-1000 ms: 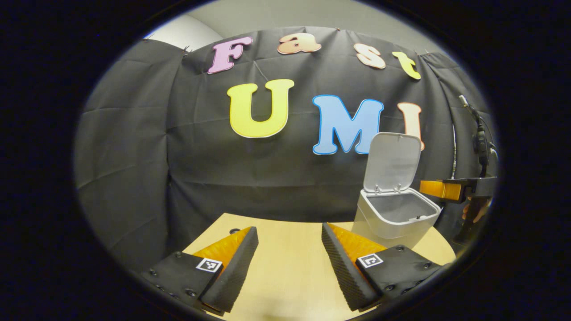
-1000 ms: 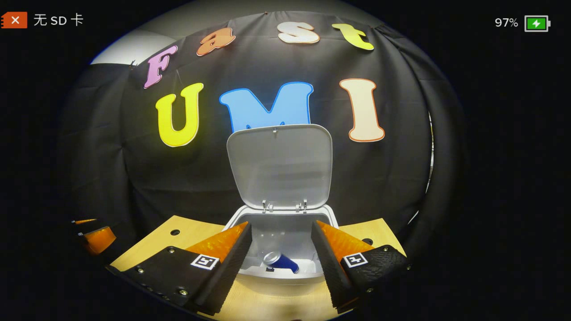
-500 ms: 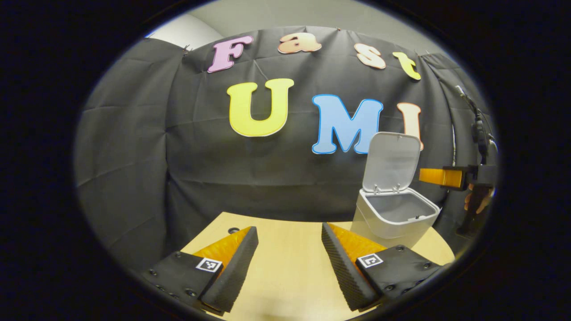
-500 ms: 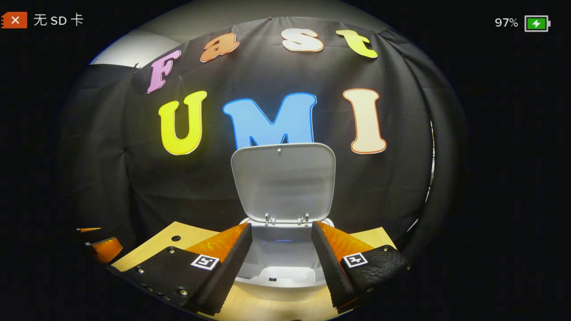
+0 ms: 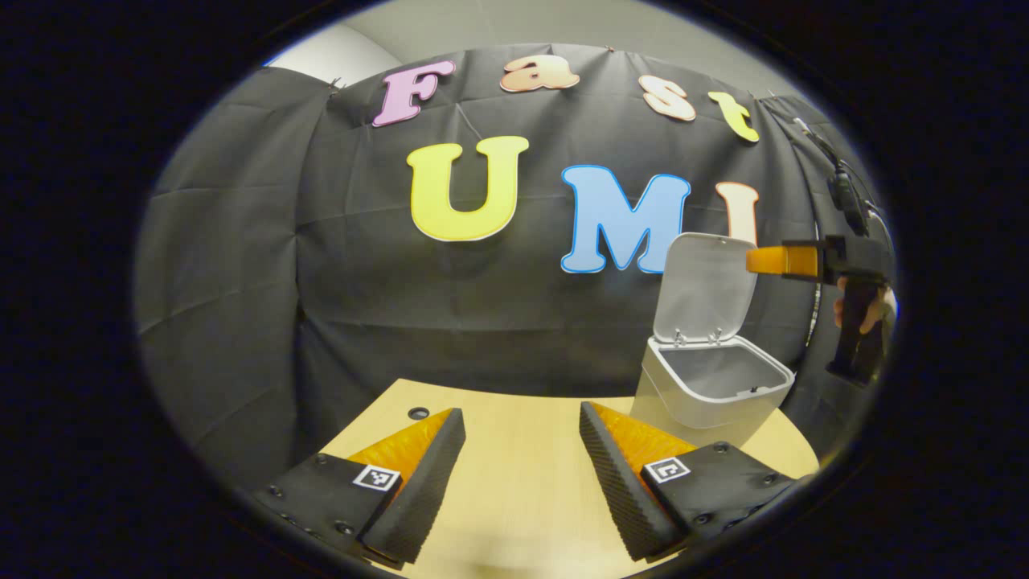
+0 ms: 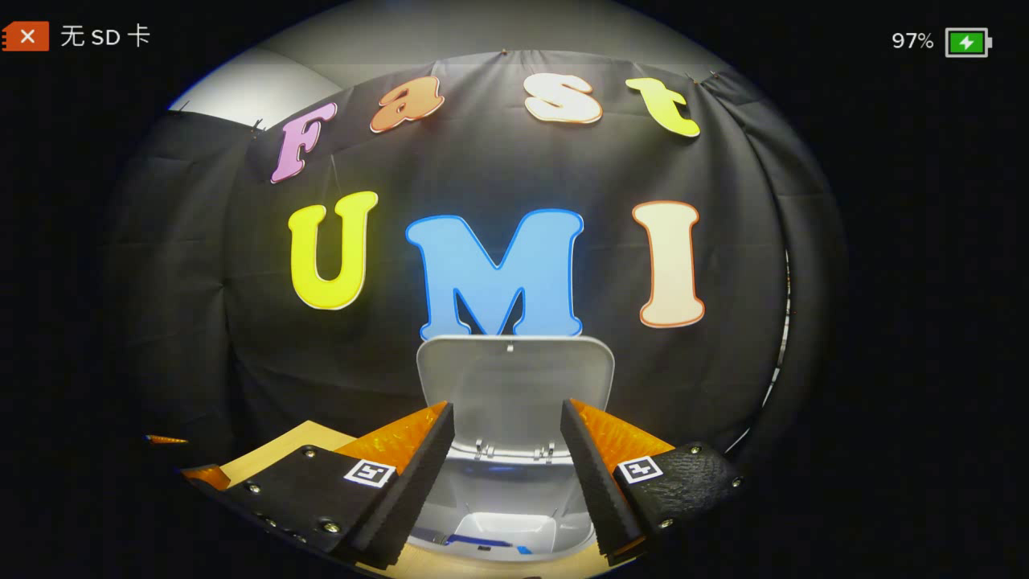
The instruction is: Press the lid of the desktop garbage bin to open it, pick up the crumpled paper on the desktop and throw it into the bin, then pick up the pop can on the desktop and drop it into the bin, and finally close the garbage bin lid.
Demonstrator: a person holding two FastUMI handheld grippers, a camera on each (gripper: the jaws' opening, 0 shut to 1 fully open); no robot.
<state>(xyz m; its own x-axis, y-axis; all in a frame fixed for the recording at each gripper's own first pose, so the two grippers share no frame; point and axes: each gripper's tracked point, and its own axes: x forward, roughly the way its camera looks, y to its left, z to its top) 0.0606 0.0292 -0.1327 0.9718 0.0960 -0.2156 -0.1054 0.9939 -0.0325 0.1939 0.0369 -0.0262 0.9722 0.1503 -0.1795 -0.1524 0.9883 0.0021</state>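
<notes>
1. The left gripper (image 5: 521, 474) hung low over the table (image 5: 514, 498), its jaws spread wide with nothing between them.
2. In the left gripper view the bin (image 5: 707, 390) stood on the table at about 2 o'clock from that gripper, well apart from it, with its lid (image 5: 703, 285) raised upright.
3. The right gripper (image 5: 776, 260) showed there at 3 o'clock, held by a hand (image 5: 864, 310) level with the top of the lid, just beside it; whether they touched could not be told.
4. In the right gripper view the right gripper (image 6: 506, 474) had its jaws wide apart and empty, the raised lid (image 6: 514, 386) at 12 o'clock between them.
5. A blue thing (image 6: 474, 541), probably the can, lay inside the bin (image 6: 498, 527) at 6 o'clock.
</notes>
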